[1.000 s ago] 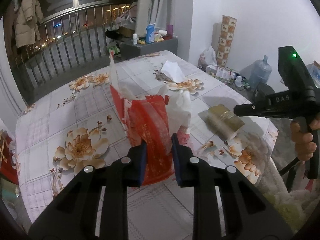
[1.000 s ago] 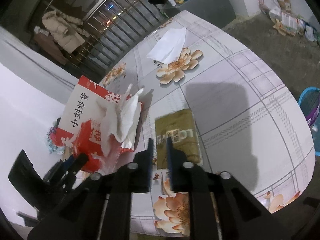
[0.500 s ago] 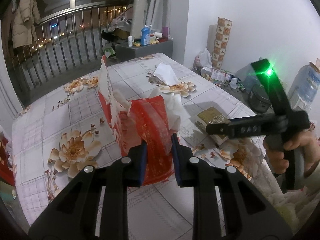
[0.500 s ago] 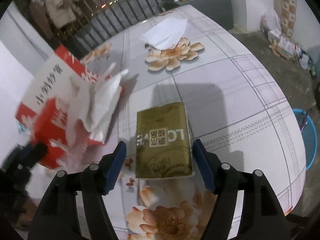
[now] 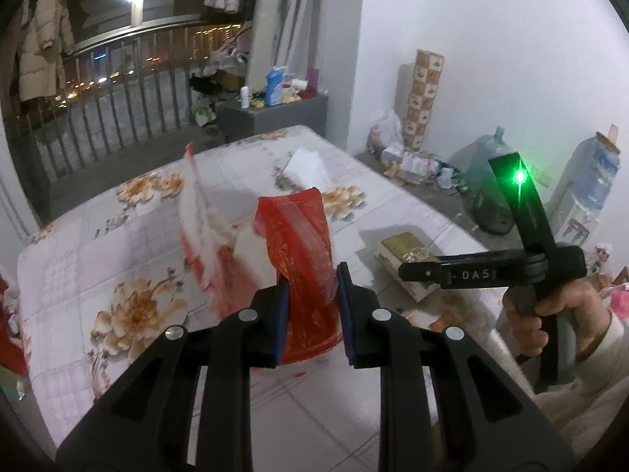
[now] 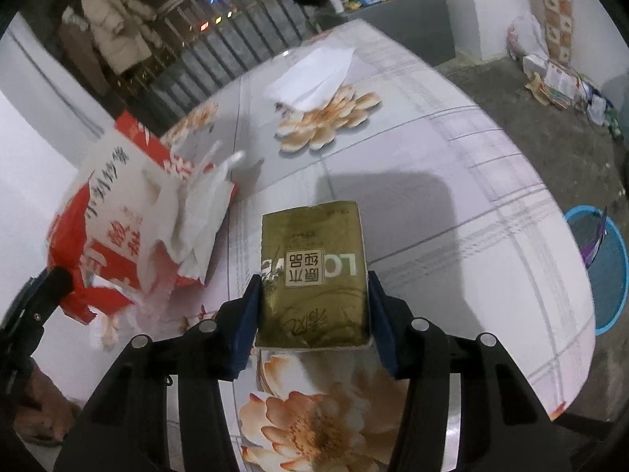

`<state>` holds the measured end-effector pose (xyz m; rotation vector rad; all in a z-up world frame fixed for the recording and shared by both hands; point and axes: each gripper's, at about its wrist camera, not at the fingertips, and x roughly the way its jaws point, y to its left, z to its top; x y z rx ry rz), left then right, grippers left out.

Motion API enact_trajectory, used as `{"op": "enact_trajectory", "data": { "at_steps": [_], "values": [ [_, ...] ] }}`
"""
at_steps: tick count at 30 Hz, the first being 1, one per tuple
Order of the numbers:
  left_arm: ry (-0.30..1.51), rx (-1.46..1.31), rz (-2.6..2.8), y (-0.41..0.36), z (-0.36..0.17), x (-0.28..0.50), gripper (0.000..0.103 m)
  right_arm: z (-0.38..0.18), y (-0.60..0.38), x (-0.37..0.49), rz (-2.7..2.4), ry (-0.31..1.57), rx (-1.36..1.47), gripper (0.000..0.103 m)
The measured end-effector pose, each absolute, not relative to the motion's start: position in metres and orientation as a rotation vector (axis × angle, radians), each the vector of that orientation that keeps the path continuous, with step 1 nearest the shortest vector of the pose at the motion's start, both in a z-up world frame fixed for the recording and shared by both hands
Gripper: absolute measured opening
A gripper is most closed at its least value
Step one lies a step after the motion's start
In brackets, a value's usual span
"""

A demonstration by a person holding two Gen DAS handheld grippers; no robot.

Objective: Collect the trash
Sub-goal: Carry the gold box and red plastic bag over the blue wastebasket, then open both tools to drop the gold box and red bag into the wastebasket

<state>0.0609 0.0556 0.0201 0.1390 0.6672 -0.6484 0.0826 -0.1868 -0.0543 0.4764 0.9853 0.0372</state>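
Note:
A red and white plastic bag [image 5: 298, 228] stuffed with white tissues stands on the flowered table [image 5: 129, 236]. My left gripper [image 5: 312, 275] is shut on its red rim. The bag [image 6: 118, 204] also shows in the right wrist view, with the left gripper [image 6: 39, 295] at its lower left. A gold tissue pack [image 6: 314, 275] lies flat on the table. My right gripper [image 6: 312, 275] straddles its near end, jaws closing, both pads against its long sides. From the left wrist view the right gripper [image 5: 409, 273] reaches onto the pack [image 5: 401, 244].
A white sheet of paper [image 6: 314, 74] lies on the far part of the table. The table's right edge drops to a floor with a blue basin [image 6: 601, 271], water jugs [image 5: 589, 196] and litter along the wall. A grey cabinet [image 5: 271, 118] and a railing stand behind.
The right gripper opened wide, came down around the gold pack and closed in on its sides. The left gripper kept its hold while the bag tilted a little.

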Motion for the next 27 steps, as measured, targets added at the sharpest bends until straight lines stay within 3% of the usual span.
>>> {"op": "enact_trajectory", "data": {
  "at_steps": [7, 13, 18, 27],
  "values": [
    [0.685, 0.145, -0.789, 0.006, 0.029, 0.076, 0.020, -0.038, -0.254, 0.044, -0.078, 0.861, 0.623, 0.050],
    [0.769, 0.150, -1.017, -0.087, 0.027, 0.091, 0.020, -0.043, -0.340, -0.017, -0.304, 0.728, 0.813, 0.050],
    [0.906, 0.171, -1.191, -0.186, 0.010, 0.101, 0.021, -0.075, -0.412, -0.067, -0.494, 0.671, 0.989, 0.050],
    [1.109, 0.341, -1.302, -0.366, -0.064, 0.097, 0.022, -0.149, -0.505, -0.097, -0.692, 0.658, 1.176, 0.051]
  ]
}}
